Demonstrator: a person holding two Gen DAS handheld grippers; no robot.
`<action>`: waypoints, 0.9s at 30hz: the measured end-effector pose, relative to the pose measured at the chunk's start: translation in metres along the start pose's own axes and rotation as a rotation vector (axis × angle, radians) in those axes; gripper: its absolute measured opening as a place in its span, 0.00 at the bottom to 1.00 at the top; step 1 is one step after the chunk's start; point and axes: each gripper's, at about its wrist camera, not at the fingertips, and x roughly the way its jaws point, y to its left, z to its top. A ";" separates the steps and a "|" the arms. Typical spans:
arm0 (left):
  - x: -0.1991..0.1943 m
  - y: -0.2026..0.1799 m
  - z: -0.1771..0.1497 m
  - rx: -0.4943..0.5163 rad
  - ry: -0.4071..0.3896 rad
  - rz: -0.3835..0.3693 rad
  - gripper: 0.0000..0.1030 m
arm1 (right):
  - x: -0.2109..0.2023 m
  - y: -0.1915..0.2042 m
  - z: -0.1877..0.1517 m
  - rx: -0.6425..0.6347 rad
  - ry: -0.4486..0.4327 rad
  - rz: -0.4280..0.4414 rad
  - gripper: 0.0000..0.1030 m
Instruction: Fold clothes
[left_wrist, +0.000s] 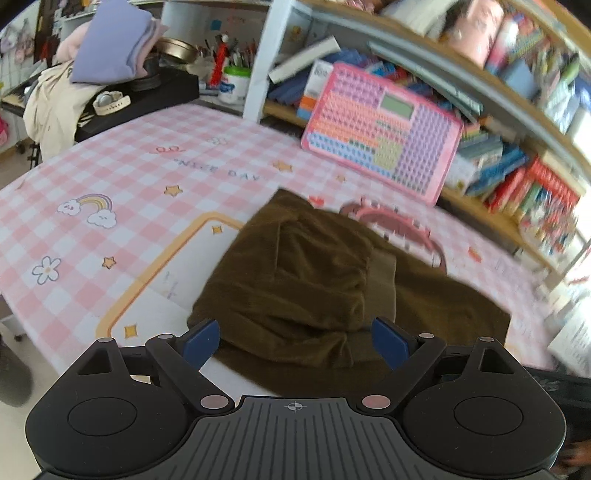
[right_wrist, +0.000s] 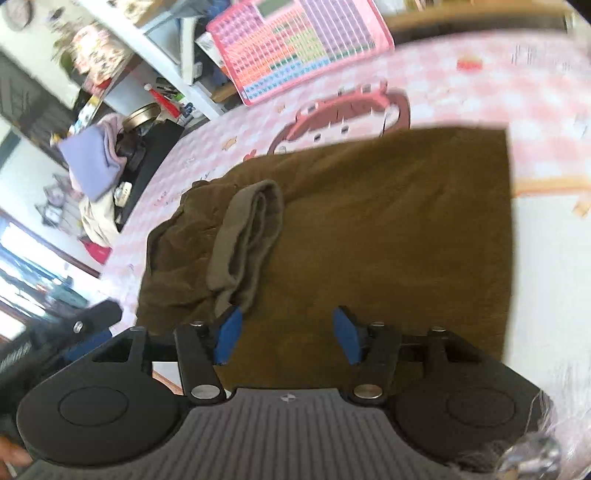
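Note:
A dark olive-brown garment (left_wrist: 317, 280) lies partly folded on the pink checked tablecloth (left_wrist: 110, 177). Its sleeve is laid across the body, with a lighter ribbed cuff (left_wrist: 382, 284) on top. My left gripper (left_wrist: 295, 343) is open and empty, hovering just above the garment's near edge. In the right wrist view the same garment (right_wrist: 388, 229) fills the middle, its cuff (right_wrist: 245, 243) lying left of centre. My right gripper (right_wrist: 286, 338) is open and empty, just above the cloth, its left fingertip (right_wrist: 227, 338) near the cuff's end. The left gripper's body (right_wrist: 88, 325) shows at the left edge.
A pink keyboard-like toy board (left_wrist: 384, 129) leans against low shelves of books (left_wrist: 517, 177) behind the table. Folded lilac clothes (left_wrist: 110, 40) and a cream cloth (left_wrist: 51, 107) sit on a black stand at the far left. A pen cup (left_wrist: 234, 83) stands nearby.

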 end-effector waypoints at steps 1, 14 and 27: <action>0.002 -0.004 -0.002 0.017 0.012 0.006 0.89 | -0.006 0.001 -0.003 -0.024 -0.017 -0.020 0.59; 0.002 -0.026 -0.012 0.210 0.035 -0.070 0.89 | -0.026 0.010 -0.027 -0.058 -0.068 -0.235 0.68; 0.005 -0.003 -0.019 0.289 0.092 -0.170 0.89 | -0.034 0.036 -0.067 0.031 -0.072 -0.394 0.69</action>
